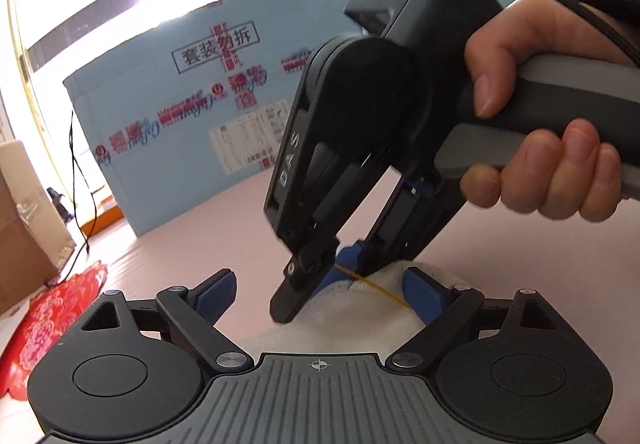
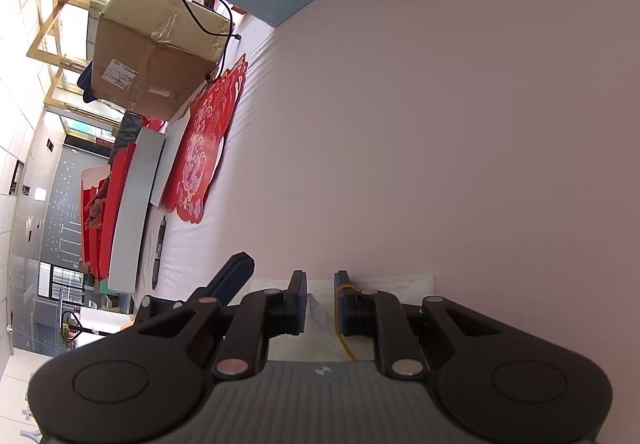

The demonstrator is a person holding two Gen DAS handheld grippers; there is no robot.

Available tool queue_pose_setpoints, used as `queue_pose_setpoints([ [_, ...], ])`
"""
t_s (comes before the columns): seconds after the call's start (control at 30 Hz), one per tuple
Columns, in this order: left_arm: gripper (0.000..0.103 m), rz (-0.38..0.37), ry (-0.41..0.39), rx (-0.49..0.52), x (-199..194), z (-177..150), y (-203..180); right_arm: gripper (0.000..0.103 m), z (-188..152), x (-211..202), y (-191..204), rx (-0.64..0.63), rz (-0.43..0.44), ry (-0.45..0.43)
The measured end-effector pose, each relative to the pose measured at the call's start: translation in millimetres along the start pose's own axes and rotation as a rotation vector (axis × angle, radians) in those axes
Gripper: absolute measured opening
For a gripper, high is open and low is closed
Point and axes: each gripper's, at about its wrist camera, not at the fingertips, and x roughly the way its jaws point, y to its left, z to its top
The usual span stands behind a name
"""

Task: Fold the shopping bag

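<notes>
The white shopping bag (image 1: pixel 360 308) lies folded on the pink table, low in the left wrist view, with a thin yellow strand across it. My left gripper (image 1: pixel 320 296) is open, its blue pads spread to either side of the bag. My right gripper (image 1: pixel 326 276), held by a hand, points down onto the bag between them. In the right wrist view the right gripper (image 2: pixel 320 302) has its blue pads a narrow gap apart over a raised fold of the bag (image 2: pixel 320 328); whether they pinch it is unclear.
A large light-blue printed box (image 1: pixel 180 116) stands at the table's far edge. A red patterned paper-cut (image 2: pixel 204 148) lies at the left, beside a cardboard box (image 2: pixel 152 52), a black cable (image 2: pixel 200 16), a pen (image 2: pixel 159 248) and red and white cartons (image 2: pixel 120 212).
</notes>
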Motion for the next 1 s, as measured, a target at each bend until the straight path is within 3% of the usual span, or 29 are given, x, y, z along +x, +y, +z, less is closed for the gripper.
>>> queue_pose_setpoints([
  [0.2,0.092,-0.014,0.036,-0.085,-1,-7,12,0.025,24,-3,5,-0.155,0.026,0.166],
  [0.3,0.093,-0.025,0.037,-0.109,0,-8,16,0.024,35,-12,-15,-0.115,0.074,0.191],
  [0.37,0.093,-0.029,0.039,-0.118,1,-8,18,0.014,37,-16,-37,-0.025,0.126,0.170],
  [0.43,0.093,-0.037,0.042,-0.129,2,-8,21,0.010,35,-17,-51,0.045,0.160,0.152],
  [0.7,0.093,-0.062,0.045,-0.157,4,-9,26,0.011,14,-38,-63,0.110,0.181,0.023],
  [0.87,0.093,-0.049,0.038,-0.138,2,-10,21,0.012,-3,-47,-58,0.132,0.123,-0.089],
  [0.93,0.093,-0.044,0.036,-0.130,1,-10,20,0.013,-17,-53,-52,0.126,0.022,-0.187],
  [1.0,0.093,-0.036,0.032,-0.118,0,-10,18,0.012,-27,-53,-52,0.132,-0.004,-0.244],
])
